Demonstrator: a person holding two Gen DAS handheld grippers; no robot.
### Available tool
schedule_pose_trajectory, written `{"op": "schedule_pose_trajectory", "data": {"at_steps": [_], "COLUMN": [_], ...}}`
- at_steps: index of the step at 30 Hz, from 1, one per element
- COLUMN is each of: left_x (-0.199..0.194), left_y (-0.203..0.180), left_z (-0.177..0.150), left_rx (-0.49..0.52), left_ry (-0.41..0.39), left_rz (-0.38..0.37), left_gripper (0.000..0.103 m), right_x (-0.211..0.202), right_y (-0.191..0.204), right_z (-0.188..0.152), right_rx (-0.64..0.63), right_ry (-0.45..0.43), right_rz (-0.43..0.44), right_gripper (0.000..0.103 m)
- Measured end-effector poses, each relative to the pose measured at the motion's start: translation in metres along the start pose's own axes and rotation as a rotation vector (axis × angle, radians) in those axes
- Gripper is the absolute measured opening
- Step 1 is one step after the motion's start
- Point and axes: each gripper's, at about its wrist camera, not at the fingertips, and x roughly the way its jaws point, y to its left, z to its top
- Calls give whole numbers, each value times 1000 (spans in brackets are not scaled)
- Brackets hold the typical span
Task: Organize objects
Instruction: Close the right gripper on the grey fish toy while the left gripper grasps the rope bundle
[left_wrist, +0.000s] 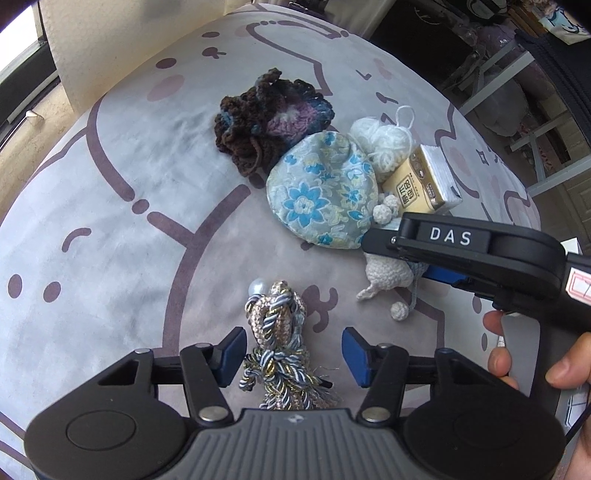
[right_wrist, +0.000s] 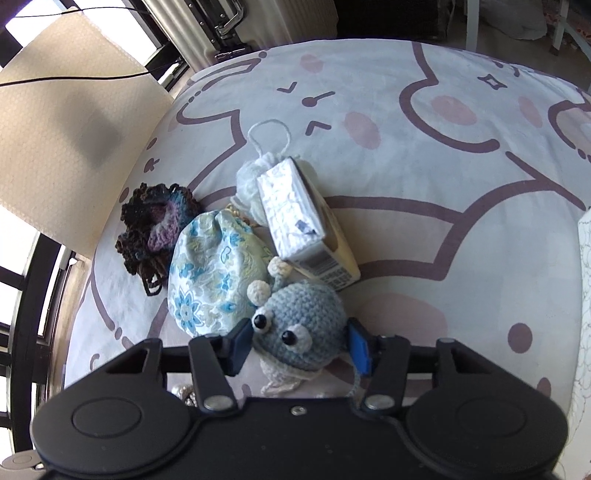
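- Pale grey bedding (left_wrist: 110, 192) printed with cartoon outlines in dusty purple and pink blush spots fills both views; a cream panel (right_wrist: 66, 133) and dark window frames are seen beyond its far edge.
- A small heap of things is gathered near the middle of the cloth.
- A dark brown crocheted piece (left_wrist: 266, 118) with blue and purple centre lies at the far left of the heap, touching a round floral pouch (left_wrist: 321, 192) in light blue and cream.
- White yarn (left_wrist: 384, 144) with a loose loop is tucked behind the pouch, and a small gold and white box (left_wrist: 424, 184) leans against it.
- The left gripper (left_wrist: 293, 356) is pointed steeply down over a braided cord tassel (left_wrist: 280, 332) in silver, blue and gold with a pearl bead at its top.
- The tassel lies apart from the heap, nearer the camera, between the blue pads (left_wrist: 232, 356). The left pad is seen against the cord; a gap remains at the right pad, so the jaws are partly open and no grip is shown.
- The right gripper (right_wrist: 301, 349) is set around a blue crocheted toy (right_wrist: 303, 325) with black bead eyes and cream antennae, lying just in front of the pouch and box.
- Both blue pads are seen pressed to the toy's sides, so it is clamped at a narrow-to-middling width.
- In the left view the right gripper's black body, lettered DAS, is seen reaching in from the right, held by a person's hand (left_wrist: 532, 354).
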Motion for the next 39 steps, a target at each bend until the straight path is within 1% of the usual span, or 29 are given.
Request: {"op": "schedule_pose_trajectory", "data": {"at_steps": [4, 6, 10, 14, 16, 17, 18, 19, 21, 23, 24, 25, 26, 28, 33, 35, 39], "left_x": [2, 4, 6, 10, 13, 16, 18, 19, 18, 18, 18, 19, 19, 18, 15, 12, 11], "left_y": [1, 2, 2, 2, 4, 7, 9, 10, 9, 7, 7, 8, 8, 7, 5, 6, 9], "left_z": [1, 1, 0, -4, -6, -6, -7, -8, -8, -8, -9, -9, -9, -8, -6, -6, -4], "left_rx": [-11, -12, -1, -1, -11, -28, -44, -52, -36, -21, -18, -18, -19, -13, 14, 25, 47], "left_ry": [4, 10, 33, 69, 84, 102, 117, 121, 117, 116, 118, 121, 123, 119, 96, 83, 69], "left_rz": [-10, -11, -1, -2, 9, 11, 17, 17, 16, 9, 6, 0, -9, -10, -1, 4, 19], "left_gripper": [55, 53, 43, 43, 46, 51, 53, 54, 54, 52, 50, 44, 42, 41, 39, 39, 39], "right_x": [2, 0, -6, -12, -13, -14, -14, -14, -13, -11, -10, -8, -7, -5, -1, -2, -12], "right_y": [0, 2, 2, 0, -2, -3, -3, -3, -2, 0, 1, 2, 4, 6, 3, 3, 7], "right_z": [0, -2, -5, -9, -11, -11, -11, -12, -13, -13, -13, -13, -13, -12, -13, -14, -14], "right_rx": [1, -20, -33, -55, -58, -56, -56, -55, -59, -68, -75, -83, -91, -105, -101, -106, -139], "right_ry": [50, 56, 62, 71, 75, 81, 88, 89, 89, 91, 92, 93, 93, 96, 139, 129, 96], "right_rz": [0, -2, -1, -2, -7, -6, -6, -10, -15, -20, -25, -29, -35, -42, -34, -30, -49], "right_gripper": [54, 53, 52, 52, 52, 52, 52, 52, 52, 52, 52, 53, 53, 53, 53, 52, 51]}}
